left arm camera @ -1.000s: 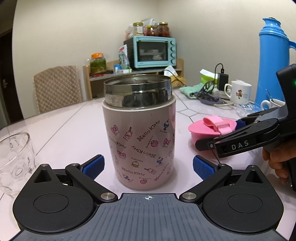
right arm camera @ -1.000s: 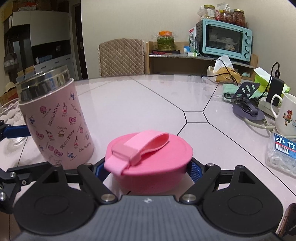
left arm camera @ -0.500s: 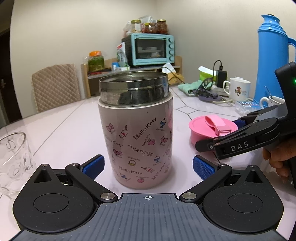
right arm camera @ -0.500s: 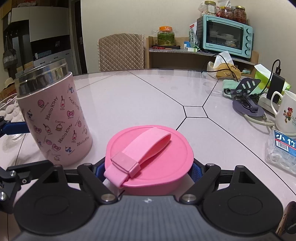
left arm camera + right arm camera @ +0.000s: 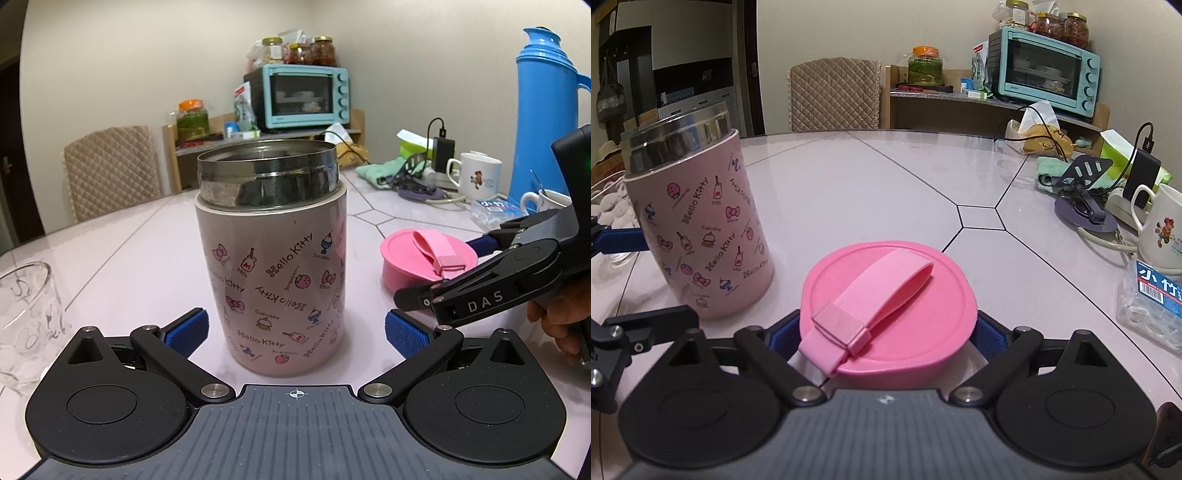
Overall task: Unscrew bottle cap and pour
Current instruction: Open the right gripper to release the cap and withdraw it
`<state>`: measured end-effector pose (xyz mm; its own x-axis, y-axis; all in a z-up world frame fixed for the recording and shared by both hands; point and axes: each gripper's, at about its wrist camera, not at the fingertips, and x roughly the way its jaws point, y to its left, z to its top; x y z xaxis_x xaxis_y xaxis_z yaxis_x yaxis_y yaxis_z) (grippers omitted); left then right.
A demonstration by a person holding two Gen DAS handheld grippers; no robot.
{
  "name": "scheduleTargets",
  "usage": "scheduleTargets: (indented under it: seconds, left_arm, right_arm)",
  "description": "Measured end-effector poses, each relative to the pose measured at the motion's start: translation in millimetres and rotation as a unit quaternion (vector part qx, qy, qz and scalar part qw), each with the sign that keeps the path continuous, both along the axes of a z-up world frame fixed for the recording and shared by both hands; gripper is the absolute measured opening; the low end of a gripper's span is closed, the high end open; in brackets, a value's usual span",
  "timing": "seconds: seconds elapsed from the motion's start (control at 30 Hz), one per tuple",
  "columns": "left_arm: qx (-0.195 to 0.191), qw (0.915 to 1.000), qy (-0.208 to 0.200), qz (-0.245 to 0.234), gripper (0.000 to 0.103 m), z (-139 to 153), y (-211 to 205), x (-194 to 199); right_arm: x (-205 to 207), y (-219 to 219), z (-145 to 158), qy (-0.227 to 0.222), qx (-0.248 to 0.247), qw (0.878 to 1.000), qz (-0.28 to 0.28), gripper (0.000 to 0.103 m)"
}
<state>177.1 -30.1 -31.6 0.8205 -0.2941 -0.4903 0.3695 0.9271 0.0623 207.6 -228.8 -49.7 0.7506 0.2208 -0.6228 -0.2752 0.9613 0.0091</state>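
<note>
Since the earlier frames, the pink cap (image 5: 886,306) had tilted further, its near edge dipping toward the camera in the right wrist view, while the flask (image 5: 273,258) had shifted slightly left in the left wrist view. That flask (pink, printed with Hello Kitty figures, its steel mouth uncovered) stood upright on the pale table (image 5: 129,251). The left gripper (image 5: 295,328) was spread wide, its blue pads (image 5: 188,328) on either side of the flask's base and not touching it. The right gripper (image 5: 886,332) was clamped on the cap, blue pads pressed against both sides of its rim, to the right of the flask. A clear glass (image 5: 26,321) stood to the flask's left.
</note>
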Motion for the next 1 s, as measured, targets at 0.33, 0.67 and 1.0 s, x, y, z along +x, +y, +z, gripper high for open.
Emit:
scheduleTargets:
  seconds: [0.33,0.67,1.0]
  left_arm:
    - [0.004,1.0000,0.003,0.002,0.103,-1.2,1.1,-0.7]
    - [0.002,0.9999,0.000,0.012,0.103,-1.4,3.4,-4.6]
    - [-0.010,0.9998,-0.007,0.013,0.103,3.5,3.9,-15.6]
  right_arm:
    - [-2.8,-2.8,-2.4,0.001,-0.001,1.000,-0.002,0.098]
    - [-16.0,-5.8,1.6,0.001,0.011,1.000,-0.010,0.098]
    - [-39.0,-9.2,6.5,-0.006,0.020,1.000,-0.019,0.101]
